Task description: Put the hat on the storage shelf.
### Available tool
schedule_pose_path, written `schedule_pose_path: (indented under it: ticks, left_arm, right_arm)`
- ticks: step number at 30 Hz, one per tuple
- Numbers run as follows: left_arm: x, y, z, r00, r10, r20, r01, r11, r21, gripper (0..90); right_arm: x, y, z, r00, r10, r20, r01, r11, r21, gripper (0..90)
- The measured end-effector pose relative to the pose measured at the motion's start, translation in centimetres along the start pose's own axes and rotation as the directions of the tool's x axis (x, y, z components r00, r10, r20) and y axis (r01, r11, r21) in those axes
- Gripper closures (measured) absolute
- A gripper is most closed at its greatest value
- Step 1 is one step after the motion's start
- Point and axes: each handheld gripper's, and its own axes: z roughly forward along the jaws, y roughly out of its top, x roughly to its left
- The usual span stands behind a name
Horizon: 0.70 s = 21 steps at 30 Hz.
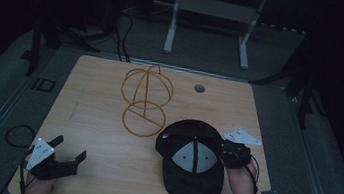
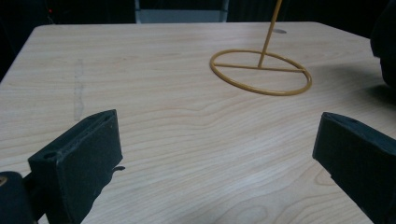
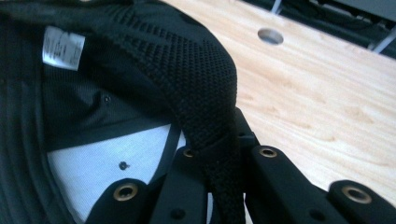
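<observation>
A pale wood tabletop point(image 1: 104, 133) stands in a dark room, grey floor around it, a white frame point(image 1: 211, 11) behind. The cap point(image 1: 192, 160) lies upside down at the near right, its rim pinched in the right gripper's point(image 1: 229, 154) jaws. The left gripper point(image 1: 67, 156) rests near left, jaws spread. A wire stand point(image 1: 144, 101) sits mid-table; its top is cut off in the left gripper view.

table point(image 1: 91, 157): wood | on it: cap point(image 1: 192, 175), wire stand point(image 1: 143, 119)
</observation>
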Motion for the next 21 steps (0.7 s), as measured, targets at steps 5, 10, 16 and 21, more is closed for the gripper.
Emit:
schedule_pose_path:
  ticks: [5,10,16,21]
  left_arm:
    - [-0.7,0.1,0.3,0.9997,0.003,0.023,-0.003,1.0000,0.003,1.8]
    - [-2.4,0.8,0.7,0.9904,-0.053,0.128,0.045,0.9968,0.066,1.7]
    - [-4.5,1.5,1.3,0.9843,-0.011,0.176,-0.002,0.9971,0.076,4.0]
    - [-5.7,2.1,2.1,0.9751,-0.001,0.222,-0.023,0.9939,0.108,4.3]
  right_arm:
    - [0.2,1.3,-1.0,0.9998,0.008,-0.021,-0.009,0.999,-0.048,88.2]
    - [0.4,2.8,-2.4,0.9999,-0.004,-0.014,0.003,0.995,-0.102,88.2]
    - [0.7,4.2,-3.6,0.9995,-0.033,0.000,0.033,0.990,-0.139,88.2]
    - [0.9,5.1,-4.4,0.9985,-0.053,0.008,0.054,0.985,-0.161,88.2]
